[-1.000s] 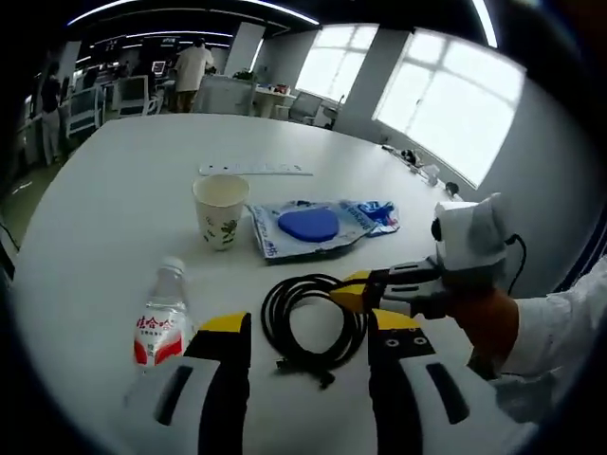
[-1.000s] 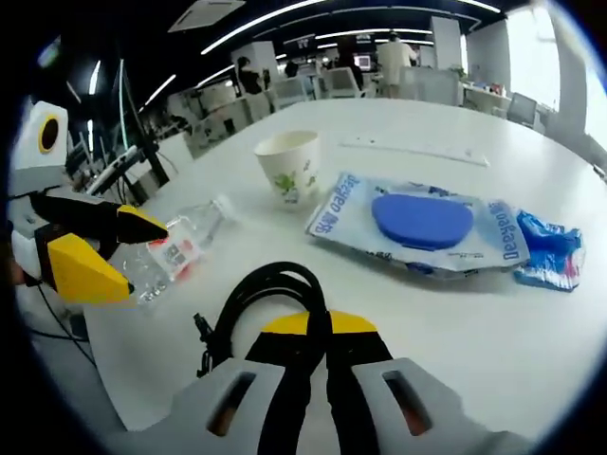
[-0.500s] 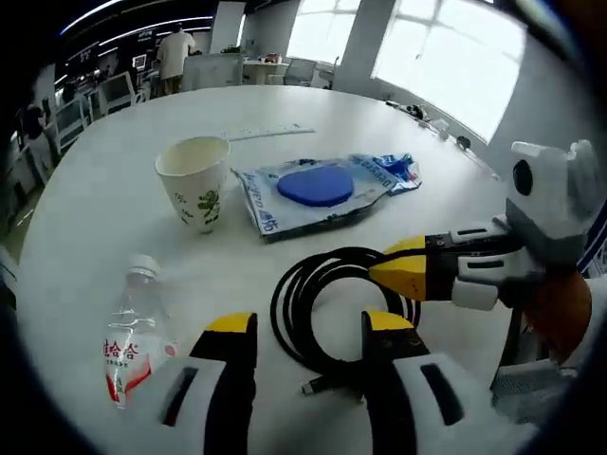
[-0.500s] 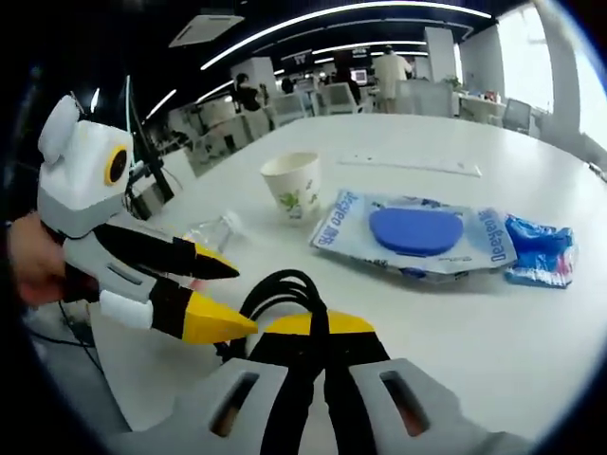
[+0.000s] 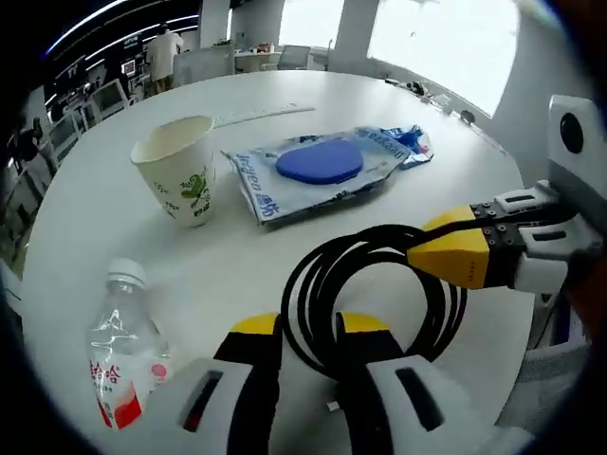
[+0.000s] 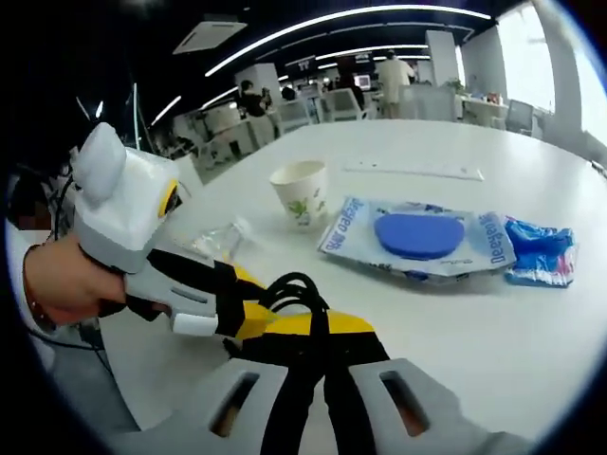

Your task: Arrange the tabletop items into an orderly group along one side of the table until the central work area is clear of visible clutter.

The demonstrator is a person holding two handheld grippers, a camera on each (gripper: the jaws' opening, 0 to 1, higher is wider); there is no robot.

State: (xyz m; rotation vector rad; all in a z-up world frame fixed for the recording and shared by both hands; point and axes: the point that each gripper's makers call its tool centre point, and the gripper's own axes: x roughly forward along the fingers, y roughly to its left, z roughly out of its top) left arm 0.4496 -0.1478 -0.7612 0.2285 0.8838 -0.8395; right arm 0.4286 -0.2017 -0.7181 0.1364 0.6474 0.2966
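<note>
The coiled black cable (image 5: 379, 294) lies on the round white tabletop (image 5: 285, 95), at its near edge, and both grippers have hold of it. In the left gripper view, the left gripper (image 5: 308, 327) has its yellow-tipped jaws drawn close on the near arc of the coil, the strands passing between them. The right gripper (image 5: 446, 256) comes in from the right, its yellow tips pinched on the far side of the loop.

In the right gripper view, the right gripper (image 6: 310, 327) is nearly closed, with the black cable (image 6: 294, 289) running up between its jaws — the left gripper (image 6: 248, 318), held in a person's hand (image 6: 66, 284), meets the coil just beside it.

Beyond the cable stands a white paper cup with a green leaf print (image 5: 178, 175), upright. Beside it lies a clear plastic pouch holding a blue oval pad (image 5: 322, 166), flat. A clear plastic water bottle with a red label (image 5: 119, 355) lies on its side to the left, apart from the coil. A long white strip (image 5: 261, 114) rests farther back.
</note>
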